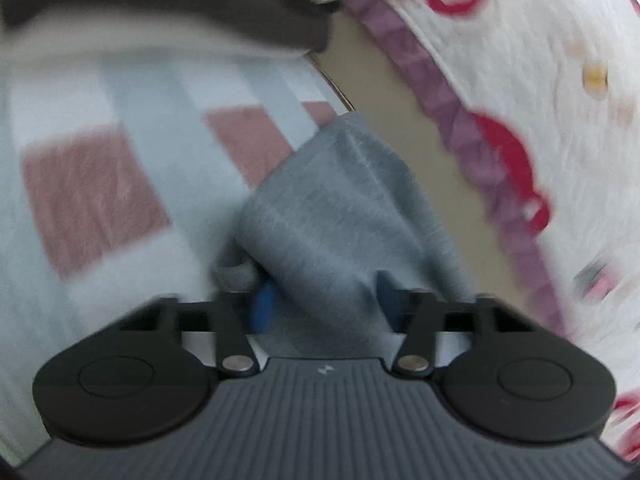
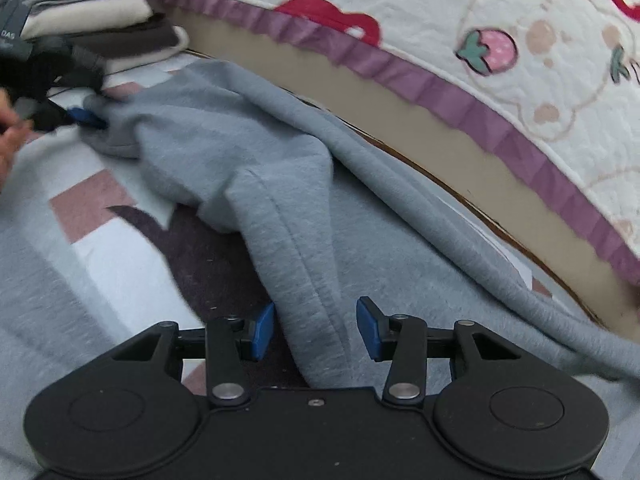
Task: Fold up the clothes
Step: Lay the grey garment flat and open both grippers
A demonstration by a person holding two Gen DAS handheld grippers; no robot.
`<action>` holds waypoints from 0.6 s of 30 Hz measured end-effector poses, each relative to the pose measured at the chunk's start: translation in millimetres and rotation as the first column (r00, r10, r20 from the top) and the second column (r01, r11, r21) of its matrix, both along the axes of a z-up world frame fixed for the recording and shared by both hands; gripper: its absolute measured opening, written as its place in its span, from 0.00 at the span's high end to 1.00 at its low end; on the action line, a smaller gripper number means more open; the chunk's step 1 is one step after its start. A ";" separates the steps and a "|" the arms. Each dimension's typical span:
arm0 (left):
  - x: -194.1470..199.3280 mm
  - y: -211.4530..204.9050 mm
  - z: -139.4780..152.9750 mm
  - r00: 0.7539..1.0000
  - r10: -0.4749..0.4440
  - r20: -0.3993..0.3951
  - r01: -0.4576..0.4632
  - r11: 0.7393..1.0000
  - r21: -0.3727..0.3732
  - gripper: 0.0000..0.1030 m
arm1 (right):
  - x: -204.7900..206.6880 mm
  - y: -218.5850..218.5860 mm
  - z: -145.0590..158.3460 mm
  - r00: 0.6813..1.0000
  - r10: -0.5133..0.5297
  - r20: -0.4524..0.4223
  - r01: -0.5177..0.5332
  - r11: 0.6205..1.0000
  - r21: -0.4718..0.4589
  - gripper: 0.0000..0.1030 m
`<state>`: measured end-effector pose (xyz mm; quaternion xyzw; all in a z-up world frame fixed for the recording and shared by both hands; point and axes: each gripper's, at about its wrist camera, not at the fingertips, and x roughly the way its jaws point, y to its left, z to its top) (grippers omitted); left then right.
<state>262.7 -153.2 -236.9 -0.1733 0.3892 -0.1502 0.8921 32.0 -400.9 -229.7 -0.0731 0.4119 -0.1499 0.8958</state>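
A grey fleece garment [image 2: 256,152] lies spread on a checked blanket [image 2: 112,264] beside a bed. My left gripper [image 1: 324,300] is shut on a bunched end of the garment [image 1: 332,208], which drapes over its blue pads; the view is blurred. It also shows far left in the right wrist view [image 2: 86,118], pinching the cloth. My right gripper [image 2: 316,328] has a folded edge of the garment between its blue pads [image 2: 262,332]; the jaws stand apart, with a gap on the right side.
A bed with a white quilt with red and strawberry prints [image 2: 460,28] and a purple trim runs along the right. A stack of folded clothes [image 2: 84,12] sits at the top left. A dark patch [image 2: 208,256] marks the blanket.
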 end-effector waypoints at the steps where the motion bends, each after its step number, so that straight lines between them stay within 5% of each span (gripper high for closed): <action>1: -0.5 -0.6 11.4 0.997 -0.007 0.076 0.002 0.998 0.059 0.97 | 3.7 -4.6 -4.7 0.999 -0.049 -0.010 0.049 0.998 0.044 0.52; 2: -1.5 0.6 23.7 0.988 -0.014 0.157 -0.002 0.995 0.101 0.97 | 4.3 -8.9 -7.6 0.998 -0.066 -0.009 0.066 0.991 0.116 0.60; 3: -1.6 6.8 37.9 0.978 -0.001 0.206 -0.019 0.995 0.098 0.97 | 4.6 -12.7 -9.8 0.997 -0.079 -0.008 0.079 0.980 0.182 0.91; 7: -7.5 48.2 85.4 0.929 0.096 0.357 -0.135 0.987 0.087 0.97 | -13.2 -6.9 18.2 0.991 0.025 0.128 -0.052 0.975 0.215 0.94; 8: -5.8 58.8 86.9 0.932 0.123 0.341 -0.157 0.985 0.076 0.97 | -18.7 -4.7 28.4 0.984 0.059 0.168 -0.096 0.971 0.217 0.94; 10: 6.9 70.6 69.3 0.975 0.116 0.192 -0.140 0.983 0.117 0.95 | -20.0 -5.5 36.0 0.984 0.115 0.140 -0.150 0.950 0.274 0.93; 13: 17.9 77.7 39.9 0.993 0.115 0.000 -0.112 0.972 0.205 0.93 | -19.1 -4.3 12.9 0.988 0.151 0.017 -0.148 0.934 0.324 0.93; 15: 16.1 78.4 27.1 0.991 0.121 -0.051 -0.105 0.963 0.247 0.93 | -22.8 -1.7 -4.1 0.986 0.159 -0.040 -0.134 0.923 0.361 0.92; 18: 9.1 71.7 43.9 0.995 0.096 0.041 -0.104 0.949 0.298 0.88 | -27.1 -0.7 1.1 0.979 0.201 -0.044 -0.165 0.892 0.420 0.87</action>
